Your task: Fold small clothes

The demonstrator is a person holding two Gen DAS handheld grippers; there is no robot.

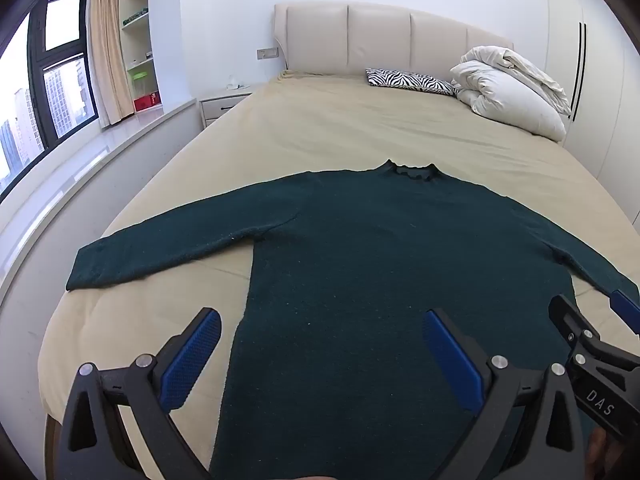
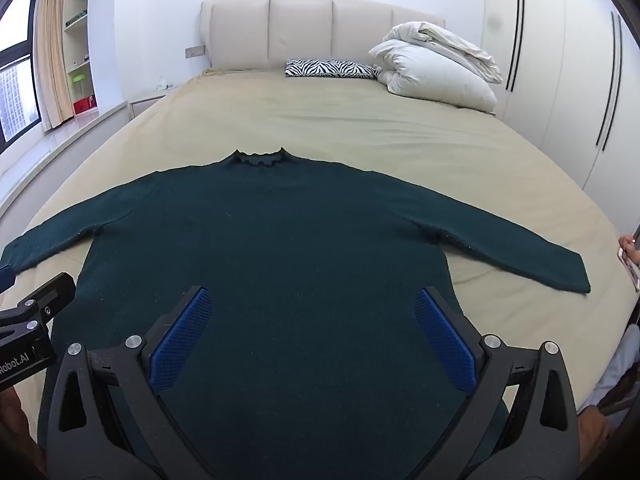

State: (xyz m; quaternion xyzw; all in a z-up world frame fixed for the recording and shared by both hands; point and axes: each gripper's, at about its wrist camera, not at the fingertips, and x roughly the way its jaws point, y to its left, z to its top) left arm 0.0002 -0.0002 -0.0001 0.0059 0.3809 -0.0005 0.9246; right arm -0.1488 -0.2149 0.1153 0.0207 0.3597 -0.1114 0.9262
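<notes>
A dark green long-sleeved sweater (image 1: 380,248) lies flat on the beige bed, collar away from me, both sleeves spread out to the sides. It also shows in the right wrist view (image 2: 280,248). My left gripper (image 1: 320,332) is open and empty, held above the sweater's lower left part. My right gripper (image 2: 312,312) is open and empty above the lower middle of the sweater. The right gripper also shows at the right edge of the left wrist view (image 1: 592,320). The sweater's hem is hidden under the grippers.
The beige bed sheet (image 1: 320,120) stretches to a cream headboard (image 1: 380,36). A zebra-print pillow (image 1: 412,80) and a folded white duvet (image 1: 512,88) lie at the head. A window ledge (image 1: 80,168) runs on the left, wardrobes (image 2: 560,80) on the right. A person's hand with a phone (image 2: 630,256) shows at right.
</notes>
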